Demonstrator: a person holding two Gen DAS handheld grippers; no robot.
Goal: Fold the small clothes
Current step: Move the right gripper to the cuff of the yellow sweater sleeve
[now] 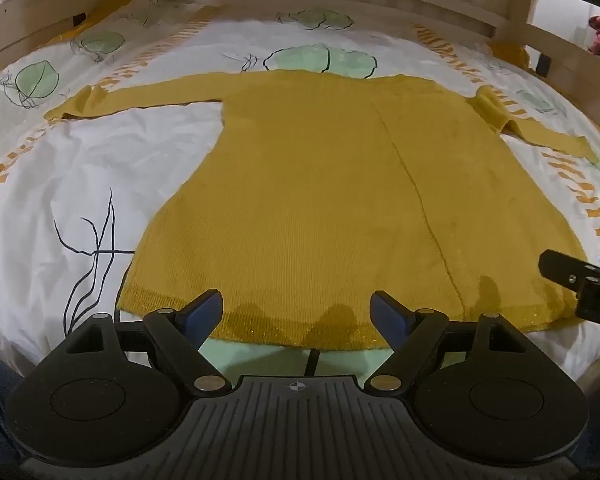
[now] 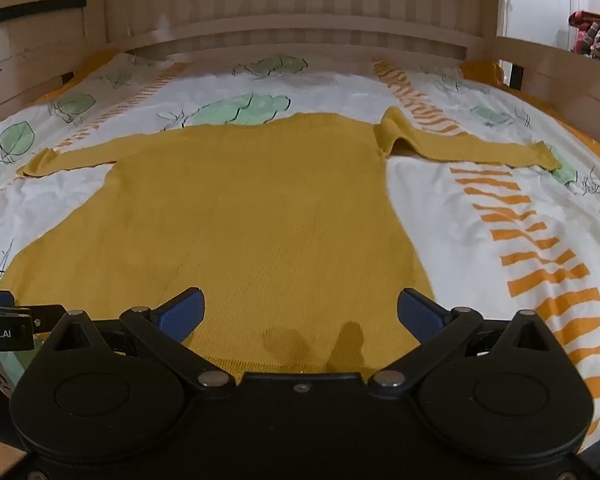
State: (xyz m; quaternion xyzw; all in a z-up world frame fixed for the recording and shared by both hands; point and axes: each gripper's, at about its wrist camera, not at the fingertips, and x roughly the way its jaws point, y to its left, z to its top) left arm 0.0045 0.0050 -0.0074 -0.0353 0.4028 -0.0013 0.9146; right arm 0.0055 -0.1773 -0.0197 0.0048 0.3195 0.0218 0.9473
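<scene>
Wooden slatted bed rails [image 2: 284, 36] frame a bed whose white duvet cover [image 1: 100, 168] carries green leaf prints and bands of orange dashes. On it lies a mustard-yellow knit sweater [image 1: 320, 184], spread flat with its hem toward the cameras and its neckline toward the far rail. Its sleeve on the left side of both views [image 1: 140, 98] stretches straight out across the cover. Its other sleeve [image 2: 460, 144] also reaches outward, but near the shoulder it is bunched into a raised fold. A vertical seam line runs down the body of the sweater.

Left claw [image 1: 298, 312] hovers over the hem near the middle of the sweater, its blue-padded fingers [image 1: 206, 308] spread wide with nothing pinched between them. Right claw [image 2: 300, 308] hangs over the hem toward the sweater's right edge, likewise spread wide and empty; its shadows fall on the knit just below. Each claw shows at the edge of the other's view.
</scene>
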